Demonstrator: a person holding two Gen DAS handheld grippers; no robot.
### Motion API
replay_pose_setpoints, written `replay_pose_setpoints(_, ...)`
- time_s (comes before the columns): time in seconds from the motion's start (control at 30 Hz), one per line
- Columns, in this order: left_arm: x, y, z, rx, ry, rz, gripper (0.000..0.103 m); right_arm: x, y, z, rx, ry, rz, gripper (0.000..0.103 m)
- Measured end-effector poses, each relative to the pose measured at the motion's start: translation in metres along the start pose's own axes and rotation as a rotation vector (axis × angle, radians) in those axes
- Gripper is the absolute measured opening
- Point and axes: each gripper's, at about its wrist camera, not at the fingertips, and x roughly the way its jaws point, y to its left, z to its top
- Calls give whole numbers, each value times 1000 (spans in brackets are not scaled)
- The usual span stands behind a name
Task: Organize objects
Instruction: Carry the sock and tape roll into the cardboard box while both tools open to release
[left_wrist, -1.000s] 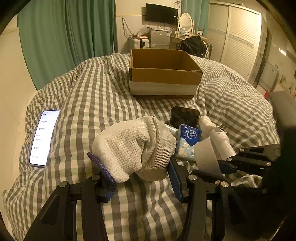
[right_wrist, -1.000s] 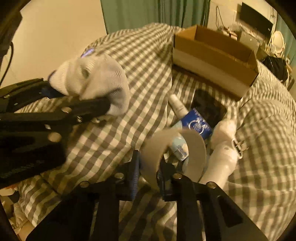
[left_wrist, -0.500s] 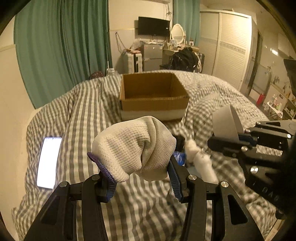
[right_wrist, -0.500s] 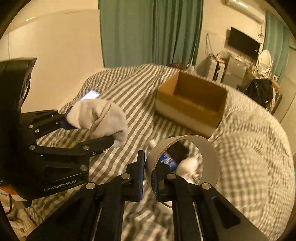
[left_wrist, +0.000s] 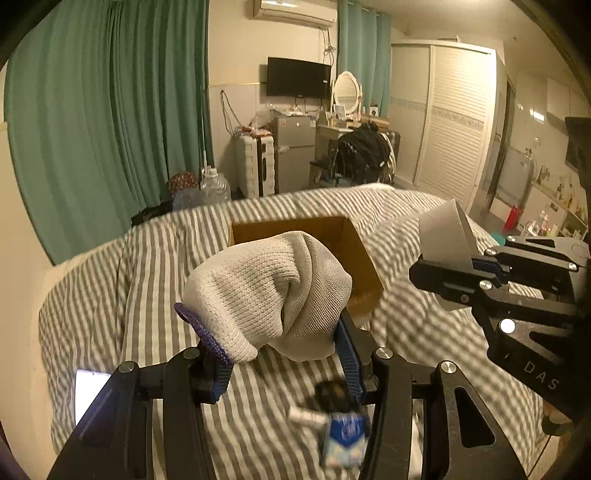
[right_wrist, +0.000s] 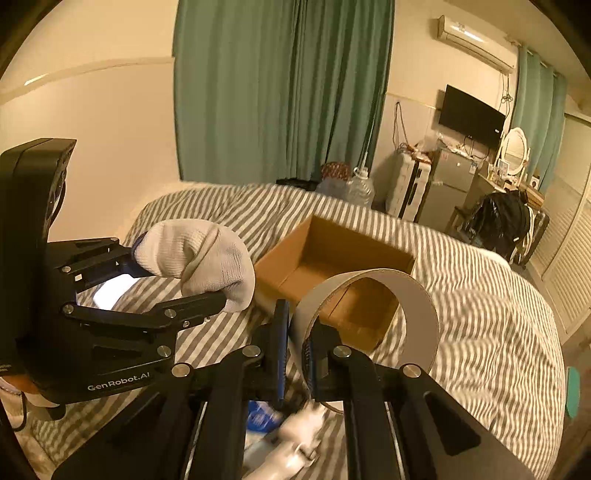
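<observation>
I am in the carrying step, both loads lifted above the bed (left_wrist: 122, 280) and heading for the cardboard box (right_wrist: 332, 273), which sits open-topped on the striped cover ahead of me. My left gripper (left_wrist: 280, 354) is pinching a bunched white knitted glove (left_wrist: 266, 291); its purple-edged cuff sits at the left pad and the bulk bulges up and forward over the fingers, so I cannot make out a clear long axis in the wad. My right gripper (right_wrist: 295, 350) is pressed onto the wall of a tape roll (right_wrist: 369, 314), one finger inside the ring and one outside. The roll stands on edge, its open hole facing back toward the camera and on toward the box, so its axis runs roughly along my fingers. In the right wrist view the box shows partly through that ring, which suggests I am nearly lined up. Next I judge each gripper must travel forward until it hangs over the box opening, then spread to drop its load; the glove is soft and may cling to a pad. A blue tissue pack (left_wrist: 345, 435) and other small items lie blurred on the bed below, not yet collected, with a lit phone (left_wrist: 90, 391) off to the left.
</observation>
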Motion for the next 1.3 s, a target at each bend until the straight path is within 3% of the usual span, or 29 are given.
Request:
replay_pose_setpoints(0.2, 52, 5, 42, 17, 6, 7, 50, 44, -38, 39, 9, -9, 4, 8)
replay_pose_setpoints(0.37, 111, 15, 59, 15, 50, 37, 50, 91, -66, 60, 24, -2, 17, 8)
replay_pose_setpoints(0.63, 191, 29, 58, 2, 158, 18, 50, 183, -110, 70, 67, 85, 65, 8)
replay_pose_setpoints(0.87, 221, 33, 44, 0, 211, -9, 53, 238, -121, 54, 104, 162, 117, 8)
replay_pose_setpoints(1.0, 221, 28, 39, 8, 232, -27, 61, 248, -122, 44, 128, 200, 119, 8)
replay_pose_setpoints(1.03, 220, 27, 40, 8, 235, -25, 65, 248, -121, 43, 129, 207, 116, 10)
replay_pose_setpoints(1.1, 212, 25, 42, 6, 243, -12, 74, 242, -122, 44, 133, 204, 98, 24)
replay_pose_setpoints(1.17, 198, 24, 45, -2, 235, 6, 77, 232, -125, 47, 154, 198, 76, 55)
replay_pose_setpoints(1.3, 169, 23, 51, -16, 229, 28, 86, 192, -128, 58, 193, 160, 47, 58)
